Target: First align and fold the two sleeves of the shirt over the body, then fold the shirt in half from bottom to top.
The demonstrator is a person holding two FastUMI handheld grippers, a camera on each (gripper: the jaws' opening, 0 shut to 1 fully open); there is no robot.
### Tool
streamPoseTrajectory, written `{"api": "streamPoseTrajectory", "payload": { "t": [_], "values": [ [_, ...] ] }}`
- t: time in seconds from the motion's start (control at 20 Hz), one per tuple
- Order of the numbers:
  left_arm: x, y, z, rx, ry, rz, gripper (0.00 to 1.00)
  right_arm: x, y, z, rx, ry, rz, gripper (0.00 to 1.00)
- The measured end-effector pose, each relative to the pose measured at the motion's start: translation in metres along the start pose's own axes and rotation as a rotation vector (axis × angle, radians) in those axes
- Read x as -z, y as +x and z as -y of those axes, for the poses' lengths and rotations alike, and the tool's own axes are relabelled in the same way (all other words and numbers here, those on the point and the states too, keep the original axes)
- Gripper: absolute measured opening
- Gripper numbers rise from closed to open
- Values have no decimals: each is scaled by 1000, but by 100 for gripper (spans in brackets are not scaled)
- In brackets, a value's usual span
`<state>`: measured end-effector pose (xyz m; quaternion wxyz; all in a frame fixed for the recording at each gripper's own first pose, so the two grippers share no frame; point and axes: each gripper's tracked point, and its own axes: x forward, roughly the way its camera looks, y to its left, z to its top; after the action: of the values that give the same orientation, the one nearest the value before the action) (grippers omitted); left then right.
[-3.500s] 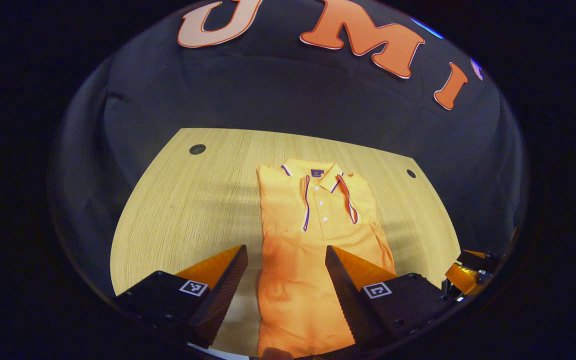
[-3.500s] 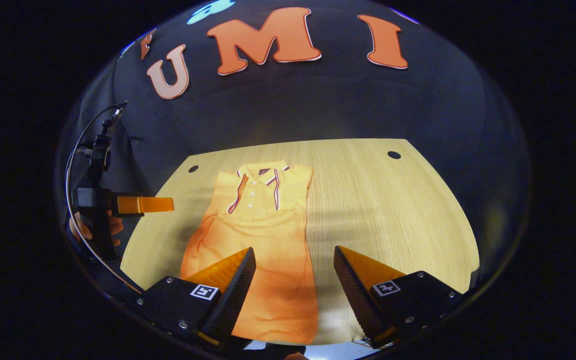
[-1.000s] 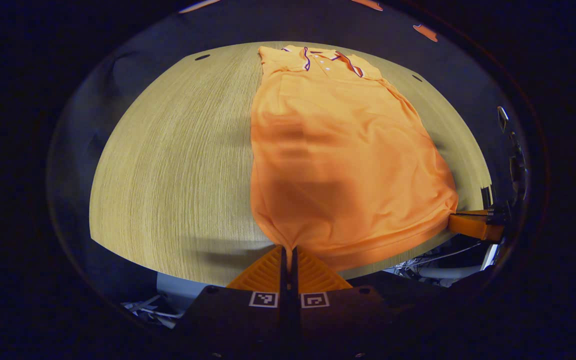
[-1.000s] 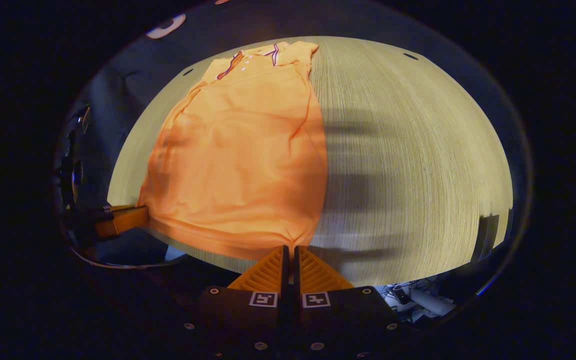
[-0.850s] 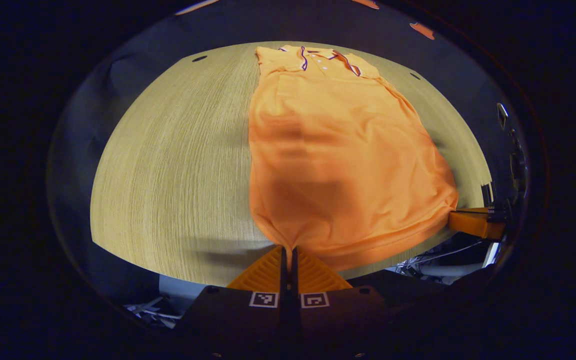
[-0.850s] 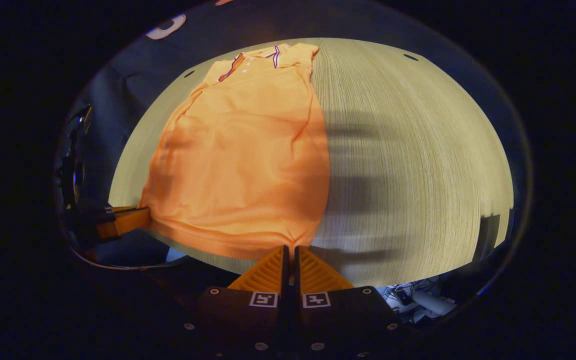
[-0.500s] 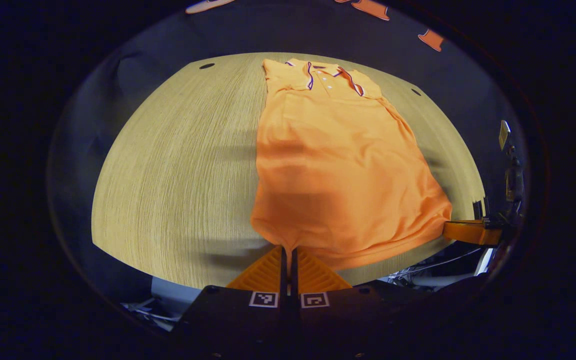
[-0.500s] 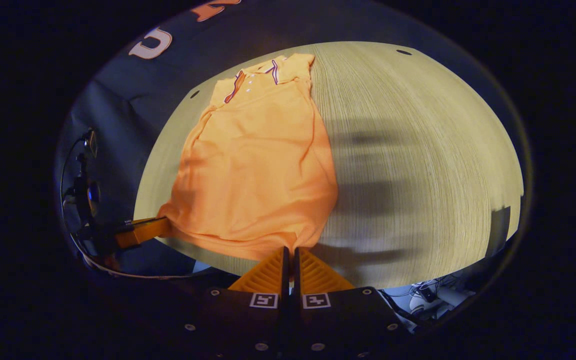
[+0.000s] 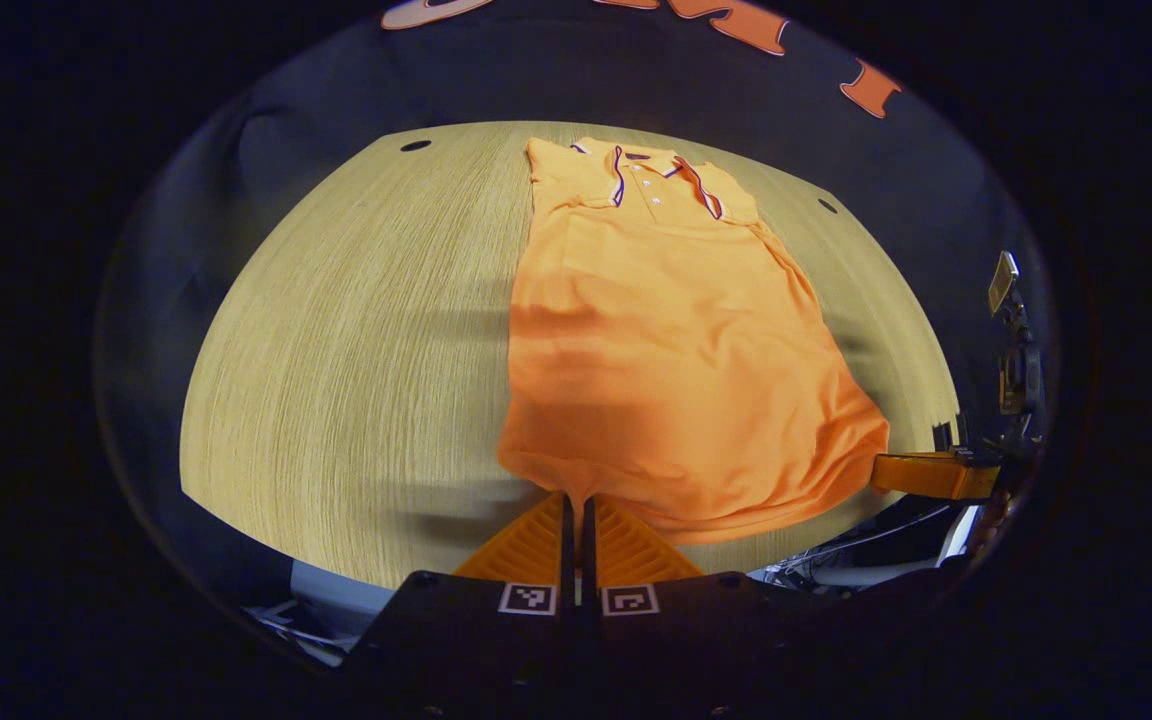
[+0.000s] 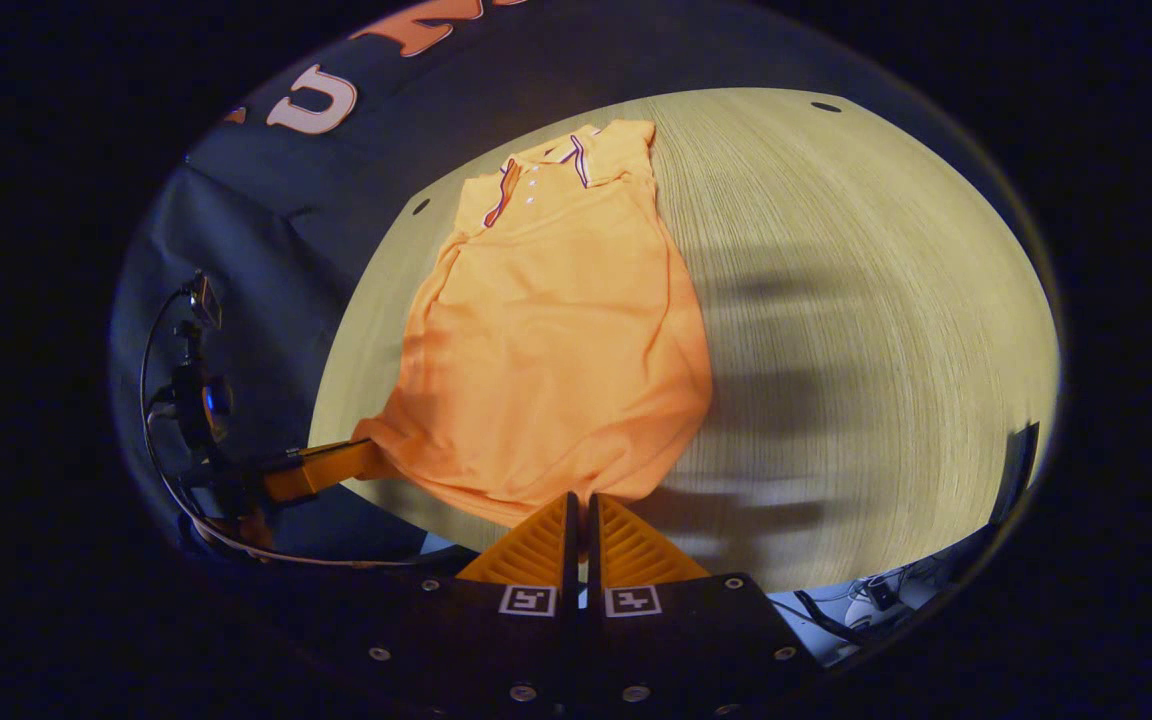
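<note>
Orange shirt lies sleeves-in on the wooden table, left gripper and right gripper each pinching a hem corner, apparently for the bottom-to-top fold.

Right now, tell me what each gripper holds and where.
Both hold the orange shirt at its bottom hem: left gripper on one corner, right gripper on the other.

Bare table lies open either side of the shirt; nothing else stands there.
</note>
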<state>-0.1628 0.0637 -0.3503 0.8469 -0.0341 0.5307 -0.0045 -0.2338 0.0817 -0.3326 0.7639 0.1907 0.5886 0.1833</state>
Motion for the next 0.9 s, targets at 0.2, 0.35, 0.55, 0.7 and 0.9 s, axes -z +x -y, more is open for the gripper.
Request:
{"api": "streamPoseTrajectory", "payload": {
  "t": [0.2,0.35,0.55,0.7,0.9],
  "values": [
    [-16,0,10,28,-11,24,2,-14,-2,-11,-85,87,26,4],
    [-30,-1,15,52,-44,43,2,-30,-10,-15,-146,162,63,4],
    [-57,2,23,84,-88,71,2,-62,-10,-25,-239,247,112,4],
    [-75,1,29,97,-89,97,2,-84,-16,-24,-281,280,149,4],
    [-95,0,35,115,-116,131,2,-105,-20,-24,-312,295,170,4]
  ]
}}
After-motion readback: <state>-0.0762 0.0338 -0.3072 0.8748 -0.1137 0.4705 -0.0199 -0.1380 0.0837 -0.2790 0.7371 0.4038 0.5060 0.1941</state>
